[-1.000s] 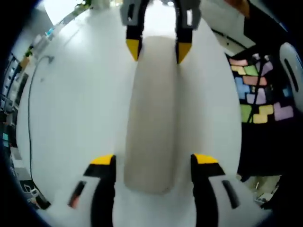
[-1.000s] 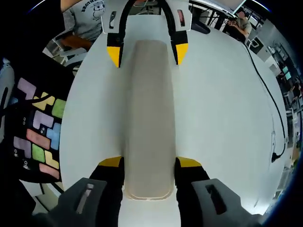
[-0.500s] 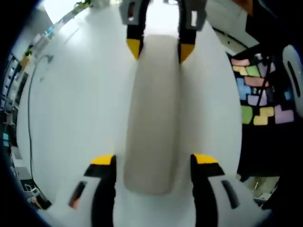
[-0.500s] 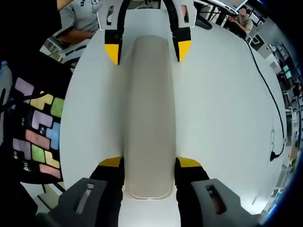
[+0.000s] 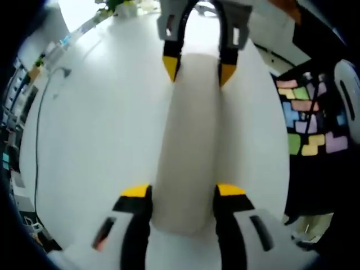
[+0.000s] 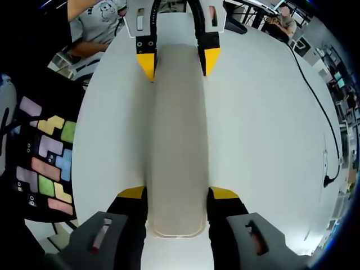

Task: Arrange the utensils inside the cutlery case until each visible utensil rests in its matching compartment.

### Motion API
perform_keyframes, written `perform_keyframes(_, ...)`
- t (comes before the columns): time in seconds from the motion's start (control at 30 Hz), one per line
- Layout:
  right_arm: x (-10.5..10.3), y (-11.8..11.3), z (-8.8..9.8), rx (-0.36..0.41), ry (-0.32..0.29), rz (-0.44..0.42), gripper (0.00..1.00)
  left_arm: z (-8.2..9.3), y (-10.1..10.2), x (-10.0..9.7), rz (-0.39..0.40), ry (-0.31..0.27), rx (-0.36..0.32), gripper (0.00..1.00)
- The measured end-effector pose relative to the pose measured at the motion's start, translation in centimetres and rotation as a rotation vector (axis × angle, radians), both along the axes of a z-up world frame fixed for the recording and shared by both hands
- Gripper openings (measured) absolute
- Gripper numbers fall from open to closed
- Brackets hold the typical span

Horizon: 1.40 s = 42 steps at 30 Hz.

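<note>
Case (image 6: 177, 140) lies closed on the white surface (image 6: 264, 140), one end between each tongs; left tongs (image 5: 183, 191) have narrowed onto its end since a second ago, right tongs (image 6: 177, 194) already clamp theirs; likely opening next

An indoor lab or shared workroom. A large white table (image 6: 264, 129) takes up most of both views, with a thin black cable (image 6: 315, 95) trailing across it. At the far edge, in the right gripper view, a person in a grey printed T-shirt (image 6: 104, 19) sits at the table, and another seated person (image 6: 281, 19) is further back among desks. Colourful foam puzzle-tile flooring (image 6: 48, 157) lies beside the table. Cluttered shelving (image 5: 14, 112) lines one wall.
</note>
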State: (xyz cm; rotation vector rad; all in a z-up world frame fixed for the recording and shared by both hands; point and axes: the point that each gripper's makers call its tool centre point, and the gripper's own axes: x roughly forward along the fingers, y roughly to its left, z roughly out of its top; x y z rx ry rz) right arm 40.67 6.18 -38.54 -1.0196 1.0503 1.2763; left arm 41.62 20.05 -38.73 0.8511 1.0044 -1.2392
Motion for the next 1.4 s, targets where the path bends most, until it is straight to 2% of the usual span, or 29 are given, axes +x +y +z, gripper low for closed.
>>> perform_keyframes(0.17, -0.3, 0.0, 0.1, 0.044, -0.01, -0.002, 0.42, 0.3, -0.1, 0.5, -0.011, -0.026, -0.049, 0.45)
perform_keyframes(0.5, -0.2, -0.7, 0.3, 0.077, -0.016, -0.004, 0.42, 0.5, -1.2, 0.9, -0.017, 0.001, -0.028, 0.45)
perform_keyframes(0.63, 0.3, -1.2, 0.9, 0.085, -0.029, -0.007, 0.42, 1.2, -1.9, 1.2, -0.029, -0.009, -0.031, 0.45)
perform_keyframes(0.9, 2.4, -2.7, 2.0, 0.103, -0.068, -0.022, 0.43, 2.8, -3.5, 3.3, -0.054, -0.067, -0.035, 0.45)
perform_keyframes(1.17, 4.4, -4.2, 2.2, 0.099, -0.079, -0.026, 0.43, 2.5, -5.4, 5.0, -0.058, -0.076, -0.039, 0.45)
perform_keyframes(1.4, 5.9, -4.9, 2.0, 0.097, -0.081, -0.026, 0.43, 2.5, -6.1, 6.1, -0.07, -0.081, -0.024, 0.44)
